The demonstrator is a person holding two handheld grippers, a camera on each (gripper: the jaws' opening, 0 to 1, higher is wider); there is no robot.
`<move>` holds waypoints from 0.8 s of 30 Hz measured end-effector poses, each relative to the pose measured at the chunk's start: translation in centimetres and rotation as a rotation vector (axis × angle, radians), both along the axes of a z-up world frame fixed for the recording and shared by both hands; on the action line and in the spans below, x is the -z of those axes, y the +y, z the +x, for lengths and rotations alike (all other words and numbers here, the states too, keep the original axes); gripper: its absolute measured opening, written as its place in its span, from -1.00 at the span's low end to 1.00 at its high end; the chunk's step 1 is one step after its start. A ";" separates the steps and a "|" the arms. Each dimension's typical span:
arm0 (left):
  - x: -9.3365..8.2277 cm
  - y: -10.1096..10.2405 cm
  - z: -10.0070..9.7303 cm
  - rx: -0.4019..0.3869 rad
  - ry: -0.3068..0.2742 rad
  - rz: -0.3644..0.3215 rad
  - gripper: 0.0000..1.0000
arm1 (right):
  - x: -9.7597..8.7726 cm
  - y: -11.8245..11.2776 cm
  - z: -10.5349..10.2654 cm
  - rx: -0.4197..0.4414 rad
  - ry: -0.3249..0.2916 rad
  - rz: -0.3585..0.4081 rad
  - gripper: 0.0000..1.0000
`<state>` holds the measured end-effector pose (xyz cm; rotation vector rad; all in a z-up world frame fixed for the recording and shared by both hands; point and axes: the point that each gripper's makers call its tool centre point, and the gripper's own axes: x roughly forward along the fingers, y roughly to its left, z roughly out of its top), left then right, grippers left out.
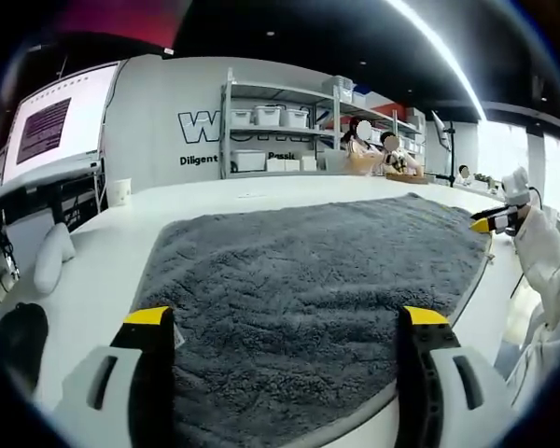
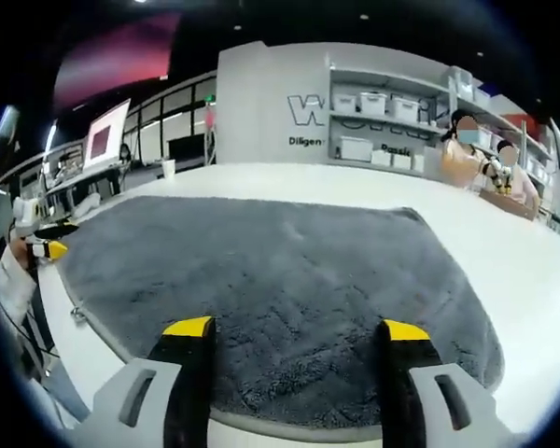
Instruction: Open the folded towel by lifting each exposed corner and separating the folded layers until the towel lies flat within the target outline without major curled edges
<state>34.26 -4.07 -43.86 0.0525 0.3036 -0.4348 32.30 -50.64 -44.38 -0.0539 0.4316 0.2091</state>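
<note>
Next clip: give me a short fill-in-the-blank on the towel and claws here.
1. The towel lying spread on the white table is ____ in colour.
2. Both jaws of the left claw have ____ tips.
3. In the right gripper view, the right claw stands ____, holding nothing.

Missing words: grey; yellow; open

White table (image 1: 261, 191) stood before far metal shelving (image 1: 271, 126) with bins; ceiling light strip (image 1: 439, 47) ran overhead, wall screen (image 1: 51, 121) at left.

Premises appear to be a lab or workshop. Metal shelving (image 1: 280, 126) holds white bins (image 2: 373, 103). A wall screen (image 1: 51, 126) and long white bench (image 2: 532, 271) noted.
</note>
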 end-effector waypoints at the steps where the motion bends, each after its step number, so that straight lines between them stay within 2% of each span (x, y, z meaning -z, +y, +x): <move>1: 0.0 0.0 0.0 0.000 0.000 0.000 0.97 | 0.0 0.0 0.0 -0.002 -0.002 0.001 0.38; 15: -0.1 0.0 0.1 0.004 0.000 -0.002 0.97 | -0.1 0.0 -0.1 -0.025 0.007 -0.001 0.40; 21: 0.0 0.0 0.1 0.005 0.002 -0.001 0.97 | -0.4 -0.3 -0.3 -0.024 0.010 -0.024 0.52; 24: 0.0 0.0 0.1 0.006 0.003 -0.001 0.97 | -1.4 -1.2 -0.3 -0.004 -0.020 0.002 0.51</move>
